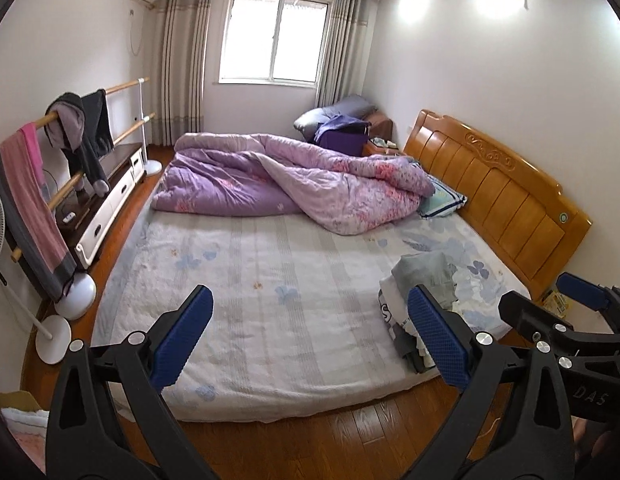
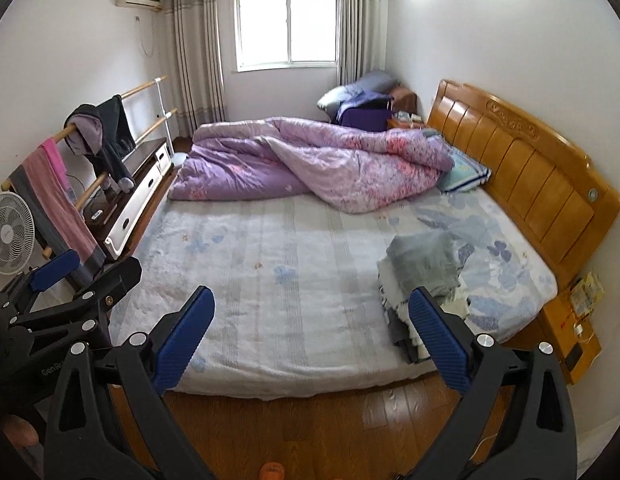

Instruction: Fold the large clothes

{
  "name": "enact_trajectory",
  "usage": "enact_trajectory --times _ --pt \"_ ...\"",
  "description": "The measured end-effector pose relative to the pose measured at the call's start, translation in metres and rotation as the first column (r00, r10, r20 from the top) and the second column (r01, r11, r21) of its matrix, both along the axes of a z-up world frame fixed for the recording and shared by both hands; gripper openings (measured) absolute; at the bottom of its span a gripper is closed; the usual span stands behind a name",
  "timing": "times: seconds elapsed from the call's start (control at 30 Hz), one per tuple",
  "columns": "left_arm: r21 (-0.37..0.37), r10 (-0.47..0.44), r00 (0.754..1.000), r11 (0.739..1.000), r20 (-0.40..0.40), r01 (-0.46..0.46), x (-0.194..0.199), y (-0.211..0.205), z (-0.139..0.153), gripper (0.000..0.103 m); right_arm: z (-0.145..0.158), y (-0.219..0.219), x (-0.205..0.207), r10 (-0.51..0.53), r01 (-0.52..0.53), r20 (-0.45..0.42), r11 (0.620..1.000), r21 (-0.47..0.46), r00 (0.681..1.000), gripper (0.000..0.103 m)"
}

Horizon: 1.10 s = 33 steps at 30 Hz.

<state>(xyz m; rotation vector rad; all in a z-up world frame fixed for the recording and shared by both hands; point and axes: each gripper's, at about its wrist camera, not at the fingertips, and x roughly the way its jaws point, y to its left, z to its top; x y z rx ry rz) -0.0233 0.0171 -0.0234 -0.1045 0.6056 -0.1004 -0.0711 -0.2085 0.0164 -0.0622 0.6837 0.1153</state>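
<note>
A pile of folded clothes point(image 1: 426, 280), grey on top, lies at the near right of the bed point(image 1: 269, 280); it also shows in the right wrist view point(image 2: 422, 264). My left gripper point(image 1: 310, 336) is open and empty, held above the floor short of the bed's near edge. My right gripper point(image 2: 310, 336) is open and empty beside it, and shows at the right edge of the left wrist view point(image 1: 550, 300). The left gripper shows at the left of the right wrist view point(image 2: 85, 268). Neither touches any cloth.
A crumpled purple quilt point(image 1: 293, 176) covers the bed's far half. A wooden headboard point(image 1: 502, 188) stands at the right. A rail point(image 1: 69, 148) hung with clothes and towels, a low cabinet point(image 1: 109, 204) and a fan point(image 2: 9, 232) line the left. Wooden floor point(image 1: 310, 436) lies below.
</note>
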Motion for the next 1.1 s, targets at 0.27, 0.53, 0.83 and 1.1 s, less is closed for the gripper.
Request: enact_trajectory --times 0.27,0.53,0.83,1.1 --pt "0.026 0.018 0.997 0.999 0.068 -0.02 -0.016 -0.004 0.029 0.098 0.025 -0.002 -0.017 0.029 -0.03 0.082 1.0 0.007 0.996 0.094" --pt "0.043 0.032 0.995 0.998 0.091 -0.036 -0.023 -0.003 0.043 0.098 0.033 -0.006 -0.022 0.042 -0.043 0.115 0.999 0.01 0.993 0.094" --pt "0.052 0.042 0.994 0.997 0.101 -0.048 -0.025 0.0 0.047 0.098 0.033 -0.002 -0.024 0.043 -0.044 0.128 0.999 0.012 0.991 0.094" --pt "0.065 0.053 0.993 0.996 0.106 -0.06 -0.026 0.001 0.047 0.098 0.034 0.003 -0.026 0.043 -0.045 0.13 0.999 0.012 0.991 0.094"
